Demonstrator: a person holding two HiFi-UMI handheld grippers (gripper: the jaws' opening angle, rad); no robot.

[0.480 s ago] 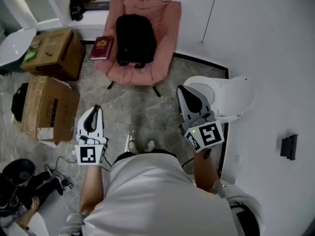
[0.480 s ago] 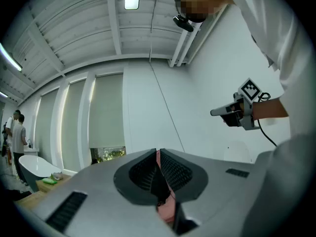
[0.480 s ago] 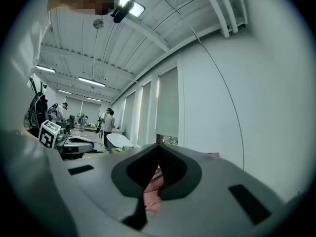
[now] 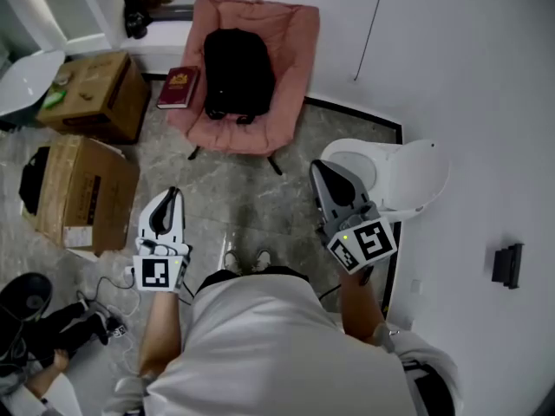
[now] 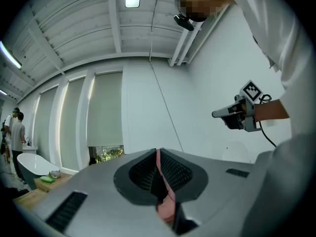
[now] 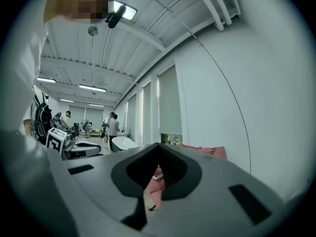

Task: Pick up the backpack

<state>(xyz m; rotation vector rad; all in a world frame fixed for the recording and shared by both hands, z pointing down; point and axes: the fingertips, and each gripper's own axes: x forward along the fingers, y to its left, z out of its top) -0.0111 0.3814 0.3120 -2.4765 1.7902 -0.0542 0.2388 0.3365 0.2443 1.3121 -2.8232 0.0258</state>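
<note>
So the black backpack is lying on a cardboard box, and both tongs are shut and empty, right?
No. The black backpack lies on the pink chair instead, as the head view shows. The left tongs and right tongs are indeed shut and empty.

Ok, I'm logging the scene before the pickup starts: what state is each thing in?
backpack: lying on the pink chair, untouched.
red book: closed.
nearer cardboard box: closed.
left tongs: shut, empty.
right tongs: shut, empty.
</note>
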